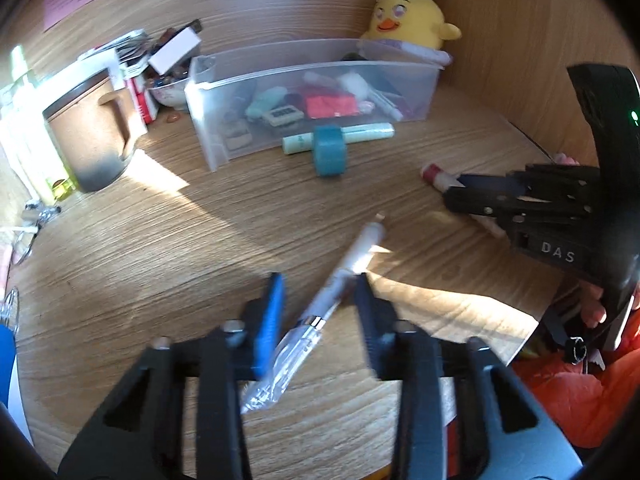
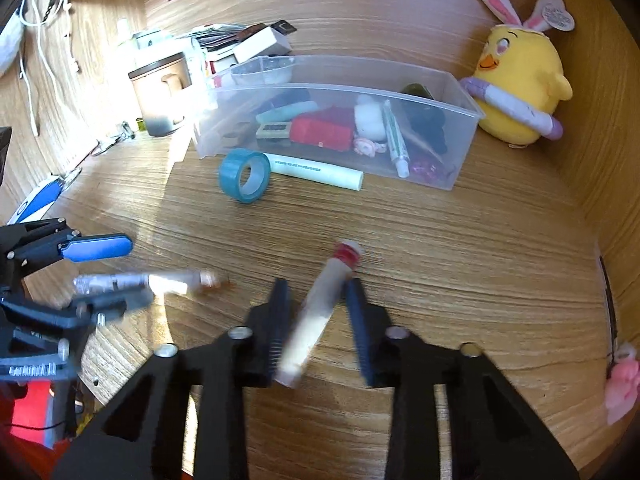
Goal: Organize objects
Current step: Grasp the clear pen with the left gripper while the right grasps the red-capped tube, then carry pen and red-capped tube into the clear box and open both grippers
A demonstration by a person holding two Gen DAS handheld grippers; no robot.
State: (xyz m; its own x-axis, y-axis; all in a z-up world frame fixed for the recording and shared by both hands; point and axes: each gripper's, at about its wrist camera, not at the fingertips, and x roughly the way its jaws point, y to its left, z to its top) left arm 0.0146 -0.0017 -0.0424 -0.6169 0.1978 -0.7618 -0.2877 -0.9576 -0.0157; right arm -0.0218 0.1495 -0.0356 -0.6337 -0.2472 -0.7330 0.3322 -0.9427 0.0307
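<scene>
A clear-wrapped pen (image 1: 320, 320) lies on the wooden desk between the open fingers of my left gripper (image 1: 318, 292); it also shows in the right wrist view (image 2: 144, 282). A white tube with a red cap (image 2: 320, 312) lies between the open fingers of my right gripper (image 2: 316, 292); its red end shows in the left wrist view (image 1: 434, 172). Neither item is clamped. A clear plastic bin (image 2: 460, 148) with several small items stands further back, also seen in the left wrist view (image 1: 208, 120). A teal tape roll (image 2: 244, 176) and a pale green tube (image 2: 320, 170) lie in front of it.
A yellow chick plush (image 2: 520, 84) sits at the back right corner. A brown mug (image 1: 92, 128) and stacked boxes (image 1: 172, 52) stand at the back left. Wooden walls close the back and right. Keys and cables lie at the left edge (image 1: 36, 216).
</scene>
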